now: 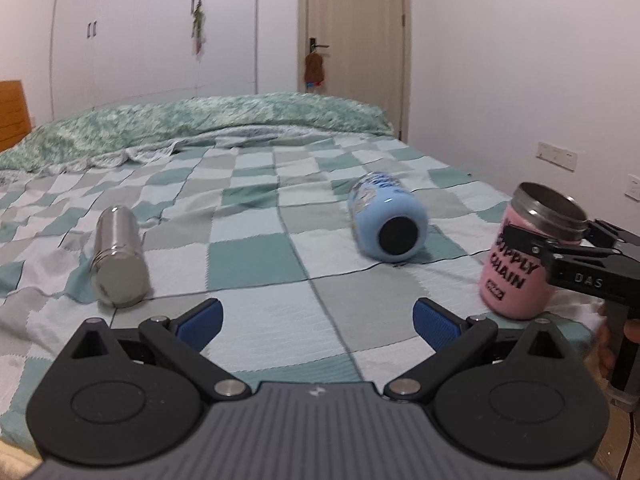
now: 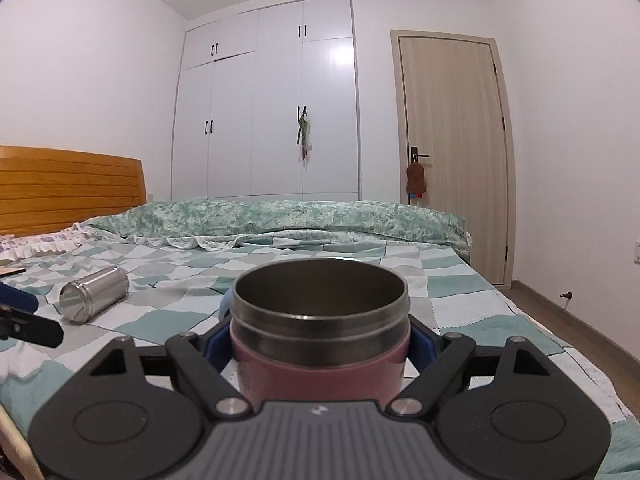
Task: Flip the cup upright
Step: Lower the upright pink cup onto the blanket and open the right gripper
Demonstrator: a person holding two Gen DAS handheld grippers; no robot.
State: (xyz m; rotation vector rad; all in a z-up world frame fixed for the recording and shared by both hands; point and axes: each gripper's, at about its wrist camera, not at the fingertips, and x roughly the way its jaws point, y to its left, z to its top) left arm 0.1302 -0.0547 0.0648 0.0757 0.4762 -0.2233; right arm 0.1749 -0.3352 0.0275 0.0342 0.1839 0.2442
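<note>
Pink cup point(image 2: 320, 344) stands upright, clamped in the right claw point(image 2: 320, 346); only the left view shows its lettering, the blue cup point(image 1: 386, 222) and the wide left claw point(image 1: 318, 322).

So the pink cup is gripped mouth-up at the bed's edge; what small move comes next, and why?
Probably open the right gripper and back away. The pink cup looks upright with its base on the checked bedspread, the jaws shut below its steel rim. The blue cup and steel cup lie on their sides.
</note>
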